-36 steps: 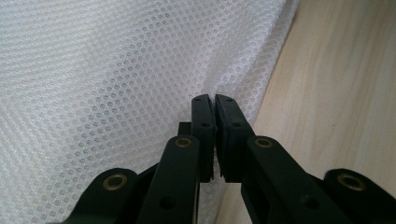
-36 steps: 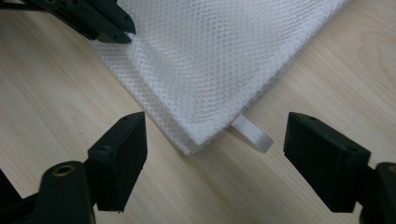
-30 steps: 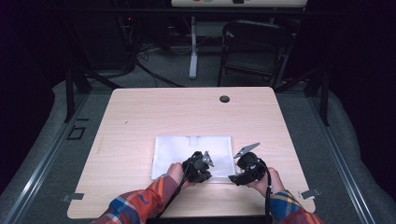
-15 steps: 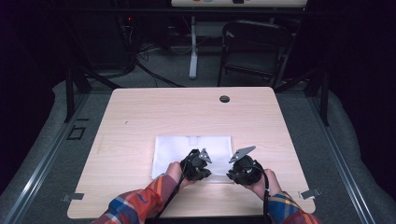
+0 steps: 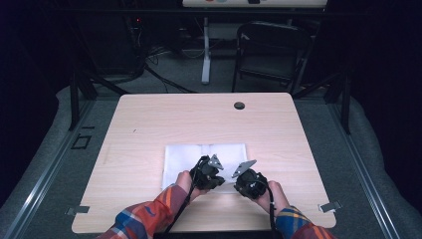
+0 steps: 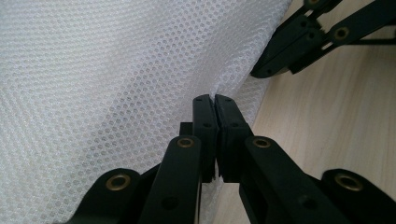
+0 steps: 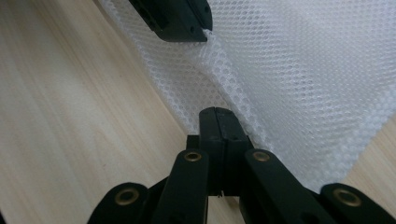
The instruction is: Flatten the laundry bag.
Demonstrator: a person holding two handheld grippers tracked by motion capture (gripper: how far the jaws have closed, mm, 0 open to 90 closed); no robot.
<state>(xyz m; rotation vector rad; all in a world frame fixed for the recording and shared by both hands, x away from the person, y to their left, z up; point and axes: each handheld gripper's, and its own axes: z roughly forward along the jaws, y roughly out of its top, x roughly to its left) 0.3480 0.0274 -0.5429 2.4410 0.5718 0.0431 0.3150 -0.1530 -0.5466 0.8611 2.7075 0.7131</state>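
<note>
You have the white mesh cloth [image 5: 204,158] lying flat on the bench [image 5: 149,124], near your edge of it and a little left of the middle. Both claws are at the cloth's near edge, close beside each other.

Your left claw [image 6: 215,100] is closed, with its jaws pressed together on the mesh border. Your right claw [image 7: 215,113] has just been closing, and now its jaws are also shut on the same border, where the mesh makes a small raised ridge between the two grips.

I judge that the gripping step is now finished and the cloth is ready to be lifted or folded. It is not yet raised from the bench.

For the next move, keep both claws firmly closed and move them together, at the same height and speed. The mesh is thin and light, so it can slip out or bunch if one hand pulls ahead. Pull gently, so that the far edge follows without dragging.
</note>
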